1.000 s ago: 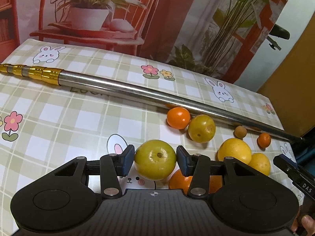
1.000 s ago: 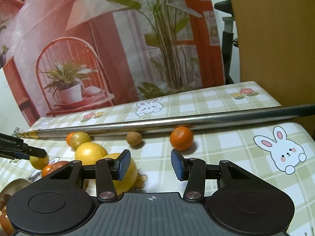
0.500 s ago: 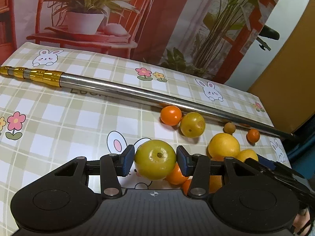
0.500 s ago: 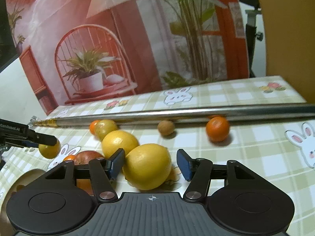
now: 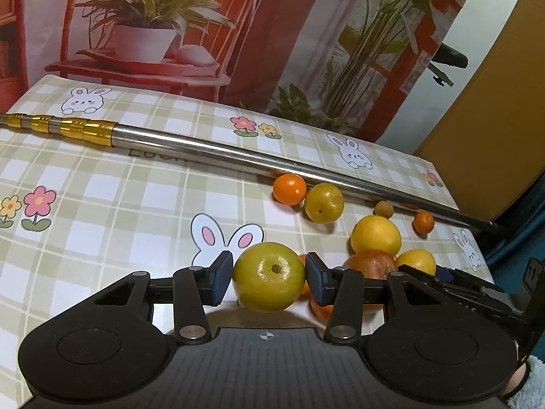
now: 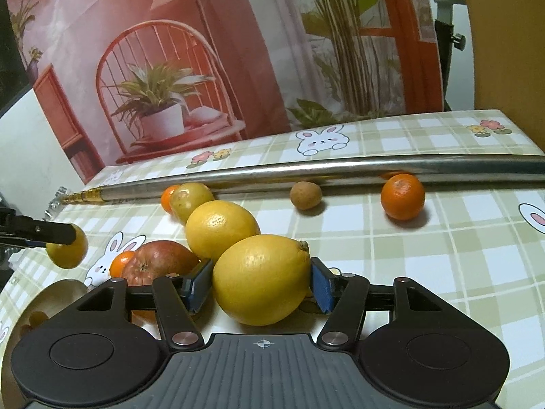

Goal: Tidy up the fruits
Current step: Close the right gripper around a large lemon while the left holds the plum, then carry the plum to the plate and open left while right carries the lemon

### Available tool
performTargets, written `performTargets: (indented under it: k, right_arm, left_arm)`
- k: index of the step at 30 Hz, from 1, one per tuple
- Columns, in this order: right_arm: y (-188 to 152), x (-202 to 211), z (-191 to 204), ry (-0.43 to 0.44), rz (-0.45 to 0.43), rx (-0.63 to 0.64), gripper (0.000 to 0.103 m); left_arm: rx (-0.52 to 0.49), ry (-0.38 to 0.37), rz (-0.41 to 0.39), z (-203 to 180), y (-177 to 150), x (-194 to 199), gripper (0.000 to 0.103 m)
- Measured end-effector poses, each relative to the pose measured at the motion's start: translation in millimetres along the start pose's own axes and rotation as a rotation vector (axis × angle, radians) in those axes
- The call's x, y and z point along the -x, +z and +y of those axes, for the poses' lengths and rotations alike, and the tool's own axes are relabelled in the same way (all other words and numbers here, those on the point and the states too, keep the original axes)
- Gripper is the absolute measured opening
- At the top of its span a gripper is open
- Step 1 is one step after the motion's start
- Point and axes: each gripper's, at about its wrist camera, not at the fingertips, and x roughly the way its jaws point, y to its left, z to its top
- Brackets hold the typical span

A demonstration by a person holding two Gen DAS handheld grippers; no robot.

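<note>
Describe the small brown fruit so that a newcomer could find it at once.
Find the long steel pole that crosses the checked tablecloth. Just in front of it, left of a lone mandarin, lies the small brown fruit. It alone is dull brown and rough; its neighbours are orange or yellow.

Black gripper [image 5: 269,279] bodies, blue-padded jaws, silver screws, fluffy pale sleeve [image 5: 531,381].

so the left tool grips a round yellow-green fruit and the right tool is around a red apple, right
Not quite. The left tool does grip the round yellow-green fruit, but the right wrist view shows the right tool around a large yellow lemon; the red apple lies beside it.
</note>
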Motion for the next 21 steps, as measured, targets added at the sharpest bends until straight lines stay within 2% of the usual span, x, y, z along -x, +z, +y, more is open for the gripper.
performTargets:
  k: [11, 21]
  right_arm:
    - [-10.8, 22.2, -5.3, -0.019, -0.021, -0.033, 0.056]
    - [-16.3, 34.6, -0.5, -0.017, -0.031, -0.041, 0.056]
  left_arm:
    - [-0.021, -0.001, 0.023, 5.2, -26.3, 13.6, 0.049]
    - [0.006, 0.02, 0.056, 17.5, -42.4, 11.1, 0.049]
